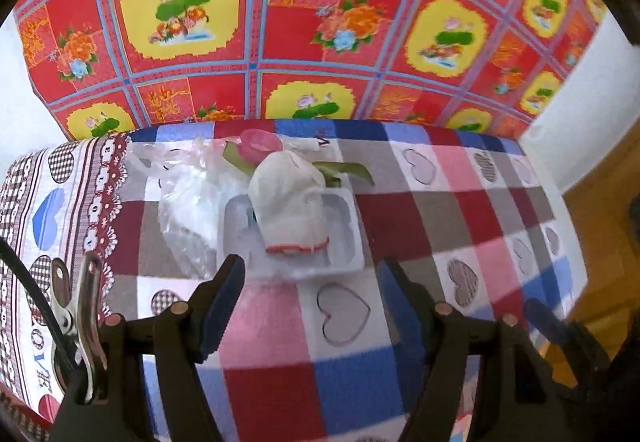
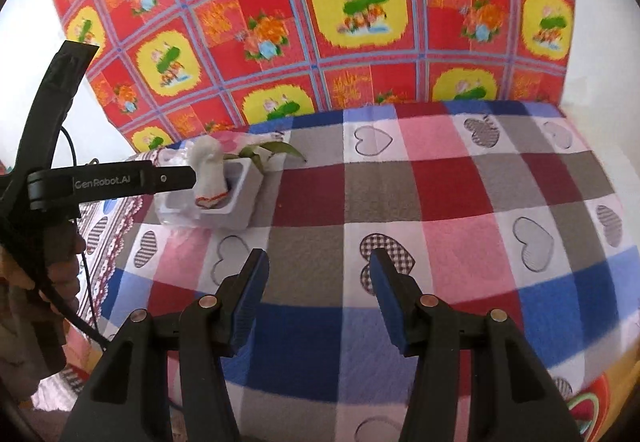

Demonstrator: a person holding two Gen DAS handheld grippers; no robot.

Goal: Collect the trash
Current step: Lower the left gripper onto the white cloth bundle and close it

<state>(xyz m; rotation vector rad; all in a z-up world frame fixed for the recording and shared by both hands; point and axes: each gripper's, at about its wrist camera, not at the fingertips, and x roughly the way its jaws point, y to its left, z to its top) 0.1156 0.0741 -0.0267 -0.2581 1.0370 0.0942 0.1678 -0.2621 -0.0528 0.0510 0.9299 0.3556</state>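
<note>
A: What does the left wrist view show that the right one does not?

B: It looks down into the white plastic tray [image 1: 344, 238] from close by. A white cloth bundle [image 1: 290, 202] with a red band at its end lies in the tray. Crumpled clear plastic [image 1: 188, 202] lies against the tray's left side, and a pink piece [image 1: 260, 144] and green leaves [image 1: 352, 170] lie behind the tray. A metal clip [image 1: 86, 318] sits at the left edge of that view. The border of the cloth [image 1: 52, 346] there has the letters "LOVE".

A: And the right wrist view?

B: It shows the tray [image 2: 240, 210] from the side, far to the left, with the bundle [image 2: 210, 172] sticking up from it. It also shows the left gripper [image 2: 176, 178] from outside, its black bar level with the tray and its tip at the bundle. The bar reads "GenRobot.AI".

A: Where is the trash relative to the tools?

B: In the left wrist view the tray is just ahead of the left gripper [image 1: 312, 282], between the lines of its two fingers but not touched. The jaws stand apart with nothing between them. The right gripper [image 2: 320, 278] is well apart from the tray, to the right of it, over the checked tablecloth [image 2: 440, 182]. Its jaws also stand apart and hold nothing.

A: What is behind the tray?

B: A red and yellow flowered cloth [image 2: 320, 22].
</note>
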